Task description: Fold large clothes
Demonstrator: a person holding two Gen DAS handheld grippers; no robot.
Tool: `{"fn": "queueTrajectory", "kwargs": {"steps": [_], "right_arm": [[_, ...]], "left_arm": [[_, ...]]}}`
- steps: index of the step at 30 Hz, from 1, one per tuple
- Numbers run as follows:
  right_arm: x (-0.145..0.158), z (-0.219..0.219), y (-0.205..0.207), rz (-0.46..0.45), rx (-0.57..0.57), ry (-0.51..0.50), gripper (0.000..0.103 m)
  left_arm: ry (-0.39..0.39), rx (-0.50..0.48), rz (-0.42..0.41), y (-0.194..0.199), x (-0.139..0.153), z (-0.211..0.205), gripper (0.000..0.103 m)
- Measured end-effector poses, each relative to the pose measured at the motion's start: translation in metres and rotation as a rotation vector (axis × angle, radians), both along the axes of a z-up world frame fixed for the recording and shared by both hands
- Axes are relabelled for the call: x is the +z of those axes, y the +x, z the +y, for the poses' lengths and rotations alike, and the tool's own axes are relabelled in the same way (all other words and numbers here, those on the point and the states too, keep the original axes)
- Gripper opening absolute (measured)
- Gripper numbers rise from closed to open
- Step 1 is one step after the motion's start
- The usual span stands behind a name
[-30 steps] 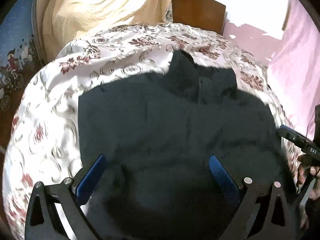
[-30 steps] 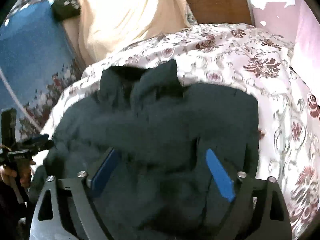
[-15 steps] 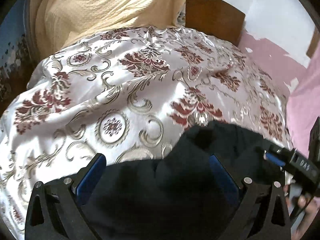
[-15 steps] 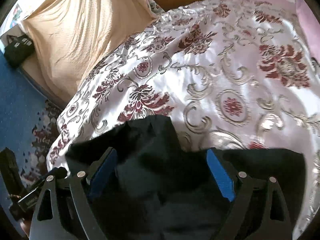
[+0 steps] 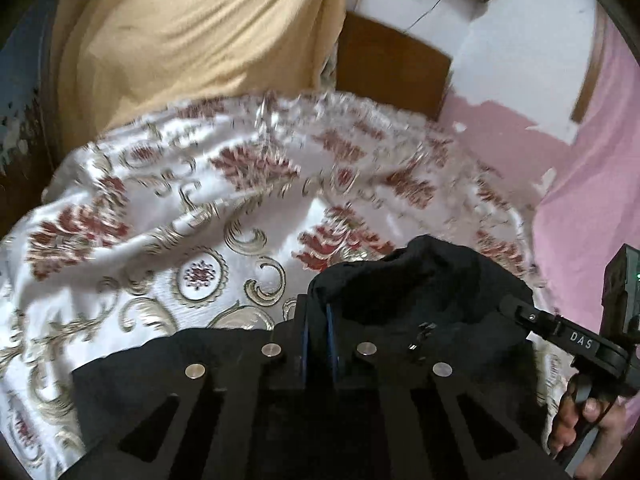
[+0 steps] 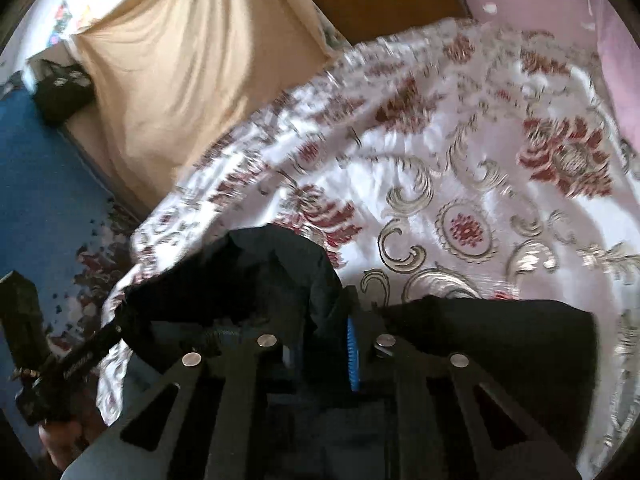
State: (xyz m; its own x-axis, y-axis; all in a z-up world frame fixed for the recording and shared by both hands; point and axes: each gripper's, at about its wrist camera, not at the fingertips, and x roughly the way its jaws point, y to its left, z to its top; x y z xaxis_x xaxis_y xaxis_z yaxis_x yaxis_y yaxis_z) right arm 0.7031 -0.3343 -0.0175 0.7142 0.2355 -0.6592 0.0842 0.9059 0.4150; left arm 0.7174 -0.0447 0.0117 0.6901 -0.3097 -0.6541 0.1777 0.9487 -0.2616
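A large black jacket (image 5: 420, 292) lies on a bed covered with a white bedspread with red flowers (image 5: 224, 248). My left gripper (image 5: 318, 332) is shut on the jacket's fabric near the collar. In the right wrist view the jacket (image 6: 500, 340) spreads across the lower frame, and my right gripper (image 6: 332, 344) is shut on a fold of it near the collar (image 6: 280, 264). The right gripper and the hand holding it show at the right edge of the left wrist view (image 5: 568, 336); the left gripper shows at the left of the right wrist view (image 6: 80, 360).
A yellow cloth (image 5: 192, 40) hangs behind the bed, beside a brown wooden headboard (image 5: 392, 64). A pink wall (image 5: 592, 184) is on the right. Blue patterned floor covering (image 6: 40, 208) and a black bag (image 6: 60, 88) lie left of the bed.
Both grippers went from wide open above the jacket to shut on its fabric near the collar. The cameras dropped low and forward towards the far end of the jacket.
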Motion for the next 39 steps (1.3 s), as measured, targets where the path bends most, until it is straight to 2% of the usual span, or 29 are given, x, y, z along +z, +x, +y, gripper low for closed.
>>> {"fn": "queueTrajectory", "kwargs": {"steps": [4, 9, 13, 17, 24, 31, 39], "right_arm": [[0.034, -0.003, -0.055, -0.098, 0.06, -0.048, 0.013], [0.067, 0.013, -0.135, -0.205, 0.141, -0.214, 0.012], [0.079, 0.022, -0.192, -0.265, 0.172, -0.307, 0.012], [0.072, 0.03, -0.225, -0.267, 0.194, -0.397, 0.01], [0.027, 0.028, -0.237, -0.192, 0.195, -0.442, 0.009], [-0.021, 0.031, -0.211, -0.122, 0.18, -0.44, 0.009], [-0.042, 0.036, -0.195, -0.09, 0.176, -0.459, 0.009]], "left_arm": [[-0.009, -0.036, -0.09, -0.067, 0.032, 0.015, 0.007], [0.007, -0.066, -0.177, -0.139, 0.052, 0.028, 0.006], [0.025, -0.084, -0.232, -0.194, 0.055, 0.033, 0.006], [0.053, -0.108, -0.233, -0.223, 0.041, 0.028, 0.006], [0.085, -0.115, -0.158, -0.225, -0.009, 0.026, 0.005], [0.098, -0.076, -0.076, -0.198, -0.051, 0.025, 0.005], [0.141, -0.062, -0.054, -0.18, -0.069, 0.016, 0.006]]}}
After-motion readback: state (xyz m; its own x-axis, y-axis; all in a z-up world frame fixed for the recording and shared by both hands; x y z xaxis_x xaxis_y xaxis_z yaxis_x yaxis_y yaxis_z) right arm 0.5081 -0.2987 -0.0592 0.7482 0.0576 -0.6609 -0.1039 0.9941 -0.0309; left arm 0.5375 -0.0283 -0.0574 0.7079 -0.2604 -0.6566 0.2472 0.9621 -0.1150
